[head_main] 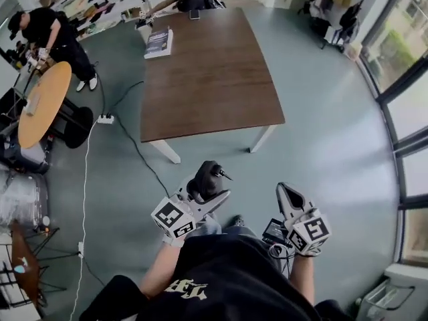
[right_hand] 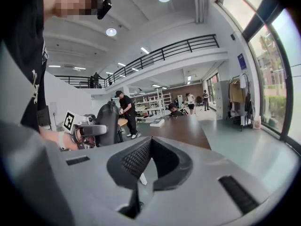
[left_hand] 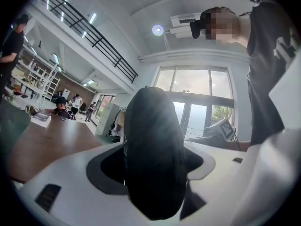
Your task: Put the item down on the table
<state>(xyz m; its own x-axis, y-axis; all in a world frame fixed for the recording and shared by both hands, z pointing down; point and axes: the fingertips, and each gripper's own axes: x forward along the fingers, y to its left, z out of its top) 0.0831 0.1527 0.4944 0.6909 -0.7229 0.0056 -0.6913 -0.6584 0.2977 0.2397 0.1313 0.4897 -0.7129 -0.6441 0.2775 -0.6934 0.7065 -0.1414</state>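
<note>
Left gripper [head_main: 208, 194] was clenched on a black rounded item [head_main: 204, 178], held above the floor just short of the brown table's [head_main: 207, 79] near edge. Right gripper [head_main: 286, 191] was closed, jaw tips together with nothing between them.

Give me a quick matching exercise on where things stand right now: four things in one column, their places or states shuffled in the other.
Things:
1. black item
2. book
3. right gripper
4. power strip

Places or states:
A. on the floor, left of the brown table
B. jaws together, nothing between them
C. clamped in the left gripper, short of the table
D. lying at the table's far left corner

Pairs: 1-C, 2-D, 3-B, 4-A
</note>
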